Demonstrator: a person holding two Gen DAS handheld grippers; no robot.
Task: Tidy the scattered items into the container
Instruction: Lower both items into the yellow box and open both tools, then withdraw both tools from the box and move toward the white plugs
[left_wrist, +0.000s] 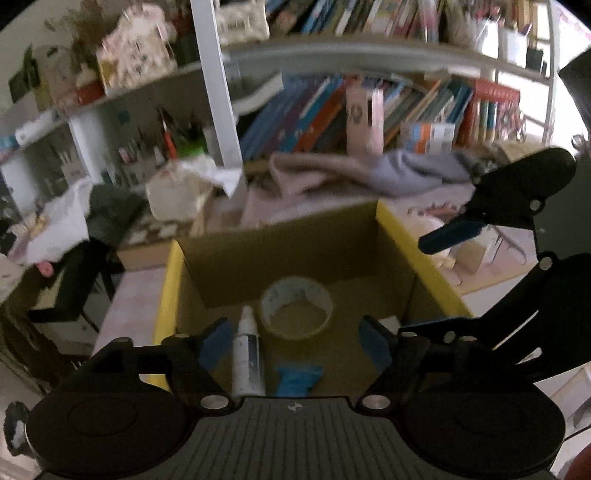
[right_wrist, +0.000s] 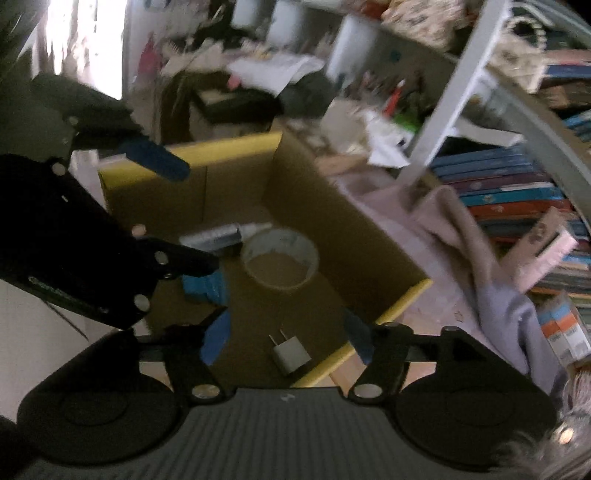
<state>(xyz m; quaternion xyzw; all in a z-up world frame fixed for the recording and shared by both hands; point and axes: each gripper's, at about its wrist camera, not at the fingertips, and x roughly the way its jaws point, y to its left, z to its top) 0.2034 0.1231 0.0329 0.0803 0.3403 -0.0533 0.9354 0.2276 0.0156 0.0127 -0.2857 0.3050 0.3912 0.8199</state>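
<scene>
Both grippers hang over the cardboard box (left_wrist: 424, 254), the one with yellow-edged flaps, both pointing down into it.

Left gripper (left_wrist: 295, 341): jaws spread wide, nothing between the blue pads (left_wrist: 214, 343). Directly below in the box lie a white tube (left_wrist: 245, 354), a crumpled blue item (left_wrist: 297, 378) just to its right, and a tape roll (left_wrist: 295, 308) beyond them, lying flat near the far wall.

Right gripper (right_wrist: 286, 338): jaws also apart and empty. A white plug adapter (right_wrist: 290, 354) lies on the box floor beneath them, near the yellow rim (right_wrist: 391, 314). No pad touches it.

Reading: four items sit inside the container, and this looks like the release step of a drop, with both claws let go.

To do it well:
- Lift each gripper straight up and clear of the box walls before swinging sideways; the flaps stand close on both sides and a clipped flap could shift the box.
- Keep the jaws open on the way out so no pad snags the tube or the blue item.
- The two grippers are near each other over the opening; take them out one to each side to avoid a knock.

The surrounding desk is cluttered with cloths (left_wrist: 332, 171) and papers; which, if any, count as scattered items I cannot tell.
</scene>
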